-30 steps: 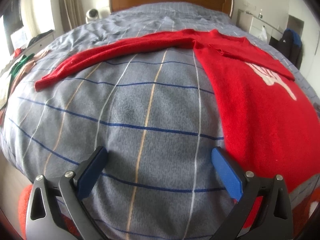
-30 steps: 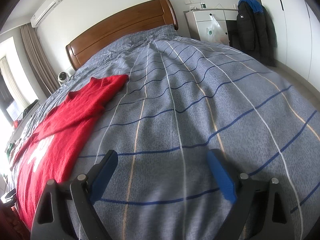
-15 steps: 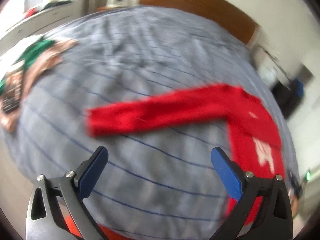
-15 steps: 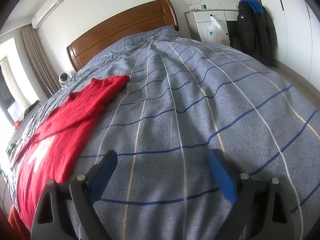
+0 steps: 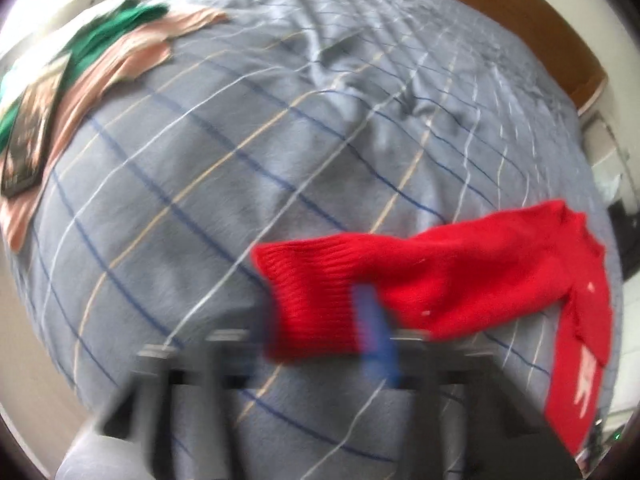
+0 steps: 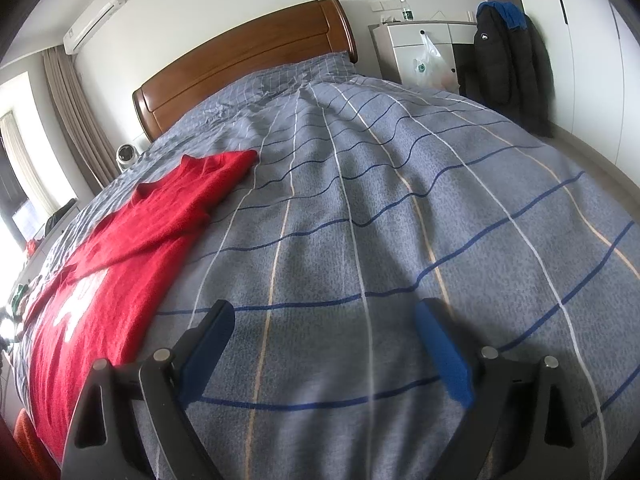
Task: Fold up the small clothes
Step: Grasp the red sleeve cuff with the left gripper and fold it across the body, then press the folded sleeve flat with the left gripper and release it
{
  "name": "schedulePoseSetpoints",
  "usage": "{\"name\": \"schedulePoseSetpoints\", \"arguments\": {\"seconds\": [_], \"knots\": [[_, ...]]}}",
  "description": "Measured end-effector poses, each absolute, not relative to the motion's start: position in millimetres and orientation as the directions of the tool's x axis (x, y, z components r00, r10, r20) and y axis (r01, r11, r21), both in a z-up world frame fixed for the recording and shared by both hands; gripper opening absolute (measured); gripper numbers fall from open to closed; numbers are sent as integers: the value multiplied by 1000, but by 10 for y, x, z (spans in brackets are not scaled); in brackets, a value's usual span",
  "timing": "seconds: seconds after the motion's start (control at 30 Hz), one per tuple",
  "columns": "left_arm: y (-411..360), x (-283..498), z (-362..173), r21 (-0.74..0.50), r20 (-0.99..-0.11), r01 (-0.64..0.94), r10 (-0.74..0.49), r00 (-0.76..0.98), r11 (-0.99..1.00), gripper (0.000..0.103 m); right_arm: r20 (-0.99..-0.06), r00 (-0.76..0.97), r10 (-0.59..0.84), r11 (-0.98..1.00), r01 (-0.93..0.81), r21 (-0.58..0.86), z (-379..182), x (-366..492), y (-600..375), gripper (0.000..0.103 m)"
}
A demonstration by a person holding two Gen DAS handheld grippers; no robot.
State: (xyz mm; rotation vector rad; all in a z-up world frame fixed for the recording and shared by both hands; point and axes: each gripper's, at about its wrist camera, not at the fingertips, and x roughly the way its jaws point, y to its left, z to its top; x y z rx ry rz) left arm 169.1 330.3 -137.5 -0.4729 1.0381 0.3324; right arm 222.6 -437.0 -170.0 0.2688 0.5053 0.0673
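A red knit sweater (image 6: 132, 240) with a white print lies flat on the grey checked bedspread (image 6: 360, 200). In the left wrist view its long sleeve (image 5: 440, 272) stretches across the bed, and the ribbed cuff (image 5: 312, 304) sits between my left gripper's (image 5: 320, 332) blurred fingers, which have closed in on it. One blue pad (image 5: 376, 336) shows against the cuff. My right gripper (image 6: 324, 344) is open and empty, low over bare bedspread to the right of the sweater's body.
A pile of green and pink clothes (image 5: 100, 60) with a dark book lies at the bed's far left edge. The wooden headboard (image 6: 248, 60) is beyond. A white cabinet (image 6: 424, 48) and hanging dark coat (image 6: 508, 64) stand to the right of the bed.
My left gripper swung left to the sleeve end and its fingers closed onto the cuff; the view is motion-blurred. My right gripper has barely moved.
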Motion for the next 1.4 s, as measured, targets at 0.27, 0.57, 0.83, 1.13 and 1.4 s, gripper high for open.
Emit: {"name": "schedulePoseSetpoints", "arguments": {"seconds": [0.27, 0.57, 0.83, 1.13, 1.4], "knots": [[2300, 2085, 8, -157, -730, -173, 4, 683, 972, 7, -460, 879, 129, 963, 0, 270, -1710, 2223, -4373, 91], [-35, 2639, 737, -119, -600, 281, -294, 744, 952, 7, -459, 880, 126, 964, 0, 265, -1719, 2232, -4362, 92], [-523, 2596, 26, -116, -687, 349, -329, 648, 930, 77, -460, 879, 124, 965, 1, 262, -1715, 2237, -4356, 92], [849, 2579, -559, -30, -791, 207, -150, 593, 978, 60, -448, 884, 132, 962, -6, 271, -1738, 2226, -4361, 93], [530, 2727, -1342, -36, -839, 236, -158, 522, 971, 40, -455, 882, 126, 964, -1, 264, -1738, 2236, -4352, 93]]}}
